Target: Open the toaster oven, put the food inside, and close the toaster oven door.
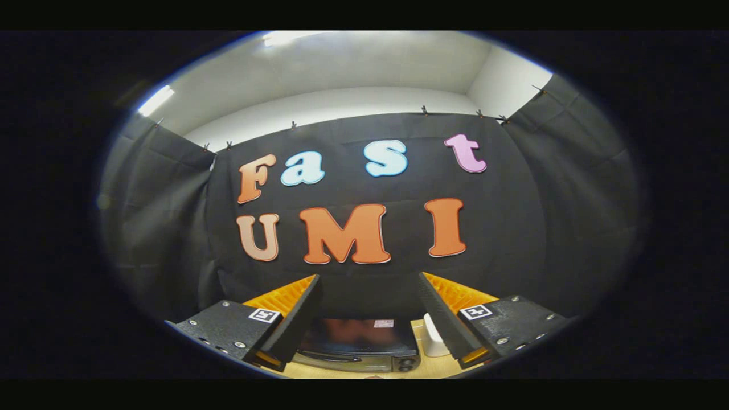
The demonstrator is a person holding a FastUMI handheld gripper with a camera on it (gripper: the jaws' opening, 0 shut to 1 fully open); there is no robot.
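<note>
Item: dark, boxy toaster oven with a glossy top and a metal-trimmed front [357, 346]. Position: on the pale wooden tabletop [342, 373], low down and beyond the fingers, seen through the gap between them. Its long axis runs crosswise to the line of the fingers. The front, with a curved bar handle [330, 357] and dark knobs [406, 364] at its right end, faces toward the holder. The door looks to stand shut, though little of the front can be seen.

Item: hand-held two-finger gripper [370, 296]. State: fingers spread wide apart, nothing between them, nothing touched. It is held high and level, aimed at the cloth wall above the oven, not at the oven itself.

Item: small white rounded object [434, 337], just right of the oven and close by the right finger. What it is cannot be told; whether it is the food is uncertain.

Governing relation: the oven lies below and ahead of the fingers, roughly centred between them, well apart.

Stage: a shut door fits either an oven yet to be loaded or one loaded and shut again. The inside is hidden.
</note>
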